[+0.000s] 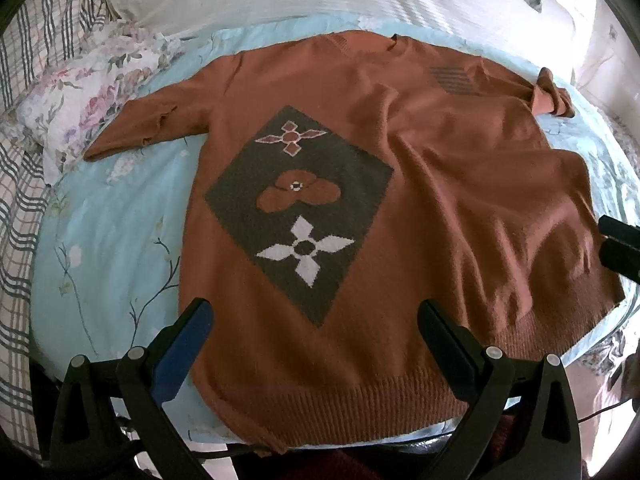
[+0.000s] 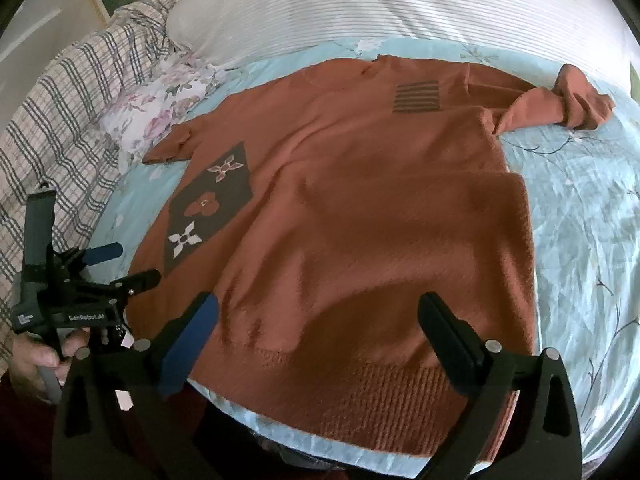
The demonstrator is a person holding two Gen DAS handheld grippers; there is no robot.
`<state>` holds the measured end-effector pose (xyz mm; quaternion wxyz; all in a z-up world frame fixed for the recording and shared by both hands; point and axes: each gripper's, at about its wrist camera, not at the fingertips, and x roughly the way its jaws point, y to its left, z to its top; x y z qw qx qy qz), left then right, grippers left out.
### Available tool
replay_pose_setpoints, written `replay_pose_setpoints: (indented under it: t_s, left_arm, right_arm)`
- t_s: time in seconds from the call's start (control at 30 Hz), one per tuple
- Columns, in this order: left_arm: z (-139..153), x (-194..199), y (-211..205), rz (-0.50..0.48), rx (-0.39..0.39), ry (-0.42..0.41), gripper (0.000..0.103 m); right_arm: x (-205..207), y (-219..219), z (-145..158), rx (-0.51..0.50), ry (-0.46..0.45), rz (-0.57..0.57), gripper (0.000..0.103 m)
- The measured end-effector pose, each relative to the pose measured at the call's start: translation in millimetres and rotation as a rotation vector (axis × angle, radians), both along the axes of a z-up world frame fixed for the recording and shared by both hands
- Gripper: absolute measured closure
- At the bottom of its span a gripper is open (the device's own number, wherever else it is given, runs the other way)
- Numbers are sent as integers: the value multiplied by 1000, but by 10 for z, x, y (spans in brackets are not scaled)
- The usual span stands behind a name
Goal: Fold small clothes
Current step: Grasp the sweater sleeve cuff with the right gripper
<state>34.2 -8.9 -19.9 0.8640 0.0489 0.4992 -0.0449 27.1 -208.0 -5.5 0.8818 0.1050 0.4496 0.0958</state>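
**Rust sweater spread flat, both grippers open above its hem**

Where lettering can be read at all, it is the white "GenRobot.AI" on the body of the left gripper (image 2: 132, 266), seen from the right wrist view; a small white label beside it is too small to read. The sweater (image 1: 420, 160) carries no text, only a dark diamond panel (image 1: 296, 208) with three flower motifs and a patch of dark stripes (image 1: 452, 78) near the collar. It lies front up on a pale blue floral sheet (image 1: 112, 240), hem toward the cameras, one sleeve stretched out flat, the other sleeve (image 2: 576, 104) bunched. Behind it are a white ribbed cover (image 2: 400, 8), a pink floral pillow (image 1: 80, 96) and a plaid blanket (image 2: 60, 112). The left gripper, gripped by a hand (image 2: 36, 360), hangs with jaws apart over the hem's left corner, holding nothing. The right gripper (image 2: 318, 318) stands wide open above the ribbed hem (image 2: 380, 404), nothing between its fingers.
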Motion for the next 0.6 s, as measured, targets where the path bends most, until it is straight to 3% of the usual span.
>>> replay_pose_setpoints:
  t_s: [0.3, 0.6]
  left_arm:
    - [-70, 168, 3, 11, 3, 27, 1]
    - [-94, 357, -74, 18, -18, 38, 1]
  right_arm:
    - [296, -538, 120, 14, -27, -97, 17]
    - [1002, -1829, 479, 14, -74, -345, 19]
